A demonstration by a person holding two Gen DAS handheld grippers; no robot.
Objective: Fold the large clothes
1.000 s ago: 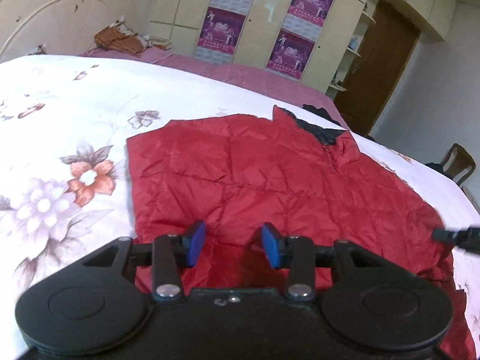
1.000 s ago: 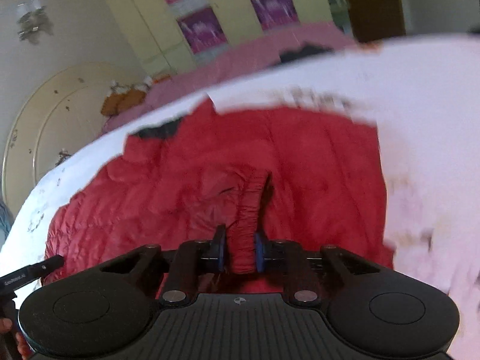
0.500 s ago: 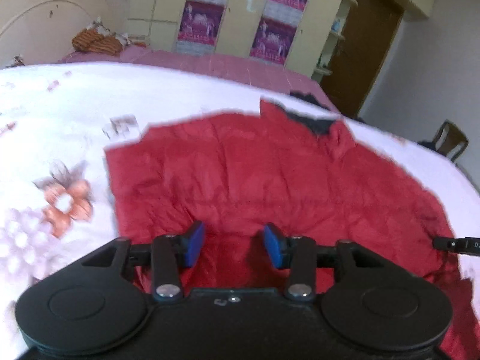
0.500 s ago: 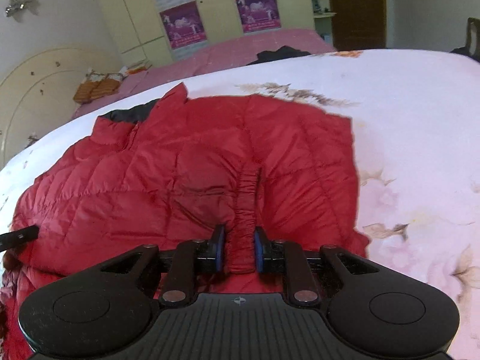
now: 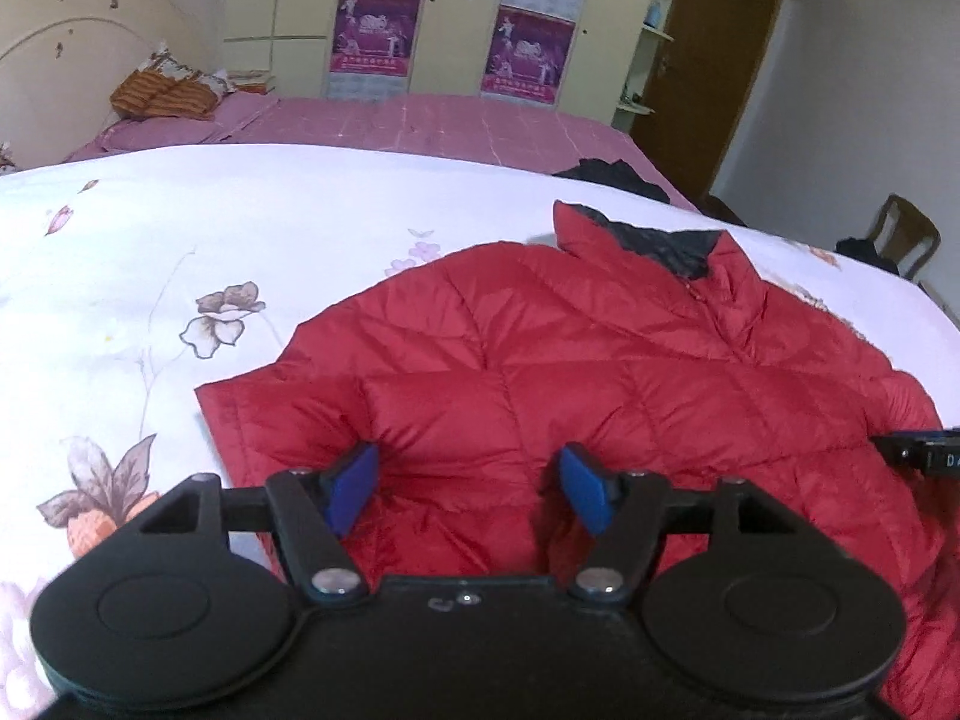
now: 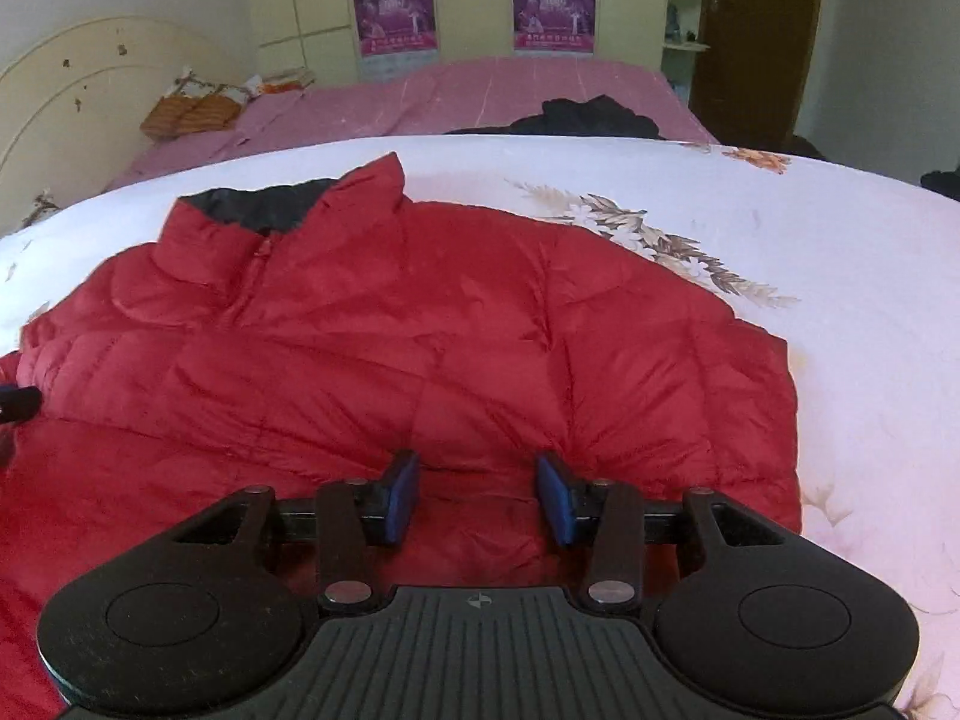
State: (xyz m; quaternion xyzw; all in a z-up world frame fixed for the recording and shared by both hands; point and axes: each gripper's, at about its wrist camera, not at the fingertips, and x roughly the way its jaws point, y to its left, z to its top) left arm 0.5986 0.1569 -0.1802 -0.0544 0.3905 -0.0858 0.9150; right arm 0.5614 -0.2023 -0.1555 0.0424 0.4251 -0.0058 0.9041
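Note:
A red quilted down jacket [image 5: 600, 372] with a dark-lined collar [image 5: 666, 246] lies spread on the white flowered bedspread [image 5: 180, 252]. My left gripper [image 5: 468, 492] hovers over its near left part, jaws opening, blue pads wide apart with only flat fabric below them. In the right wrist view the same jacket [image 6: 420, 330] fills the middle, collar [image 6: 270, 210] at the far left. My right gripper [image 6: 477, 495] stands over the jacket's near hem, jaws opening, pads clear of the cloth. The other gripper's tip [image 5: 918, 453] shows at the right edge of the left wrist view.
A pink-sheeted bed [image 5: 420, 120] with a folded orange blanket [image 5: 162, 93] lies behind. Dark clothes [image 6: 588, 114] rest at the pink bed's edge. Cream wardrobes with purple posters [image 5: 372, 30], a brown door [image 5: 714, 60] and a wooden chair [image 5: 906, 234] line the room.
My right gripper let go of the red sleeve cuff it pinched, and its jaws spread. My left jaws widened too. Both views shifted across the jacket, which now lies flatter.

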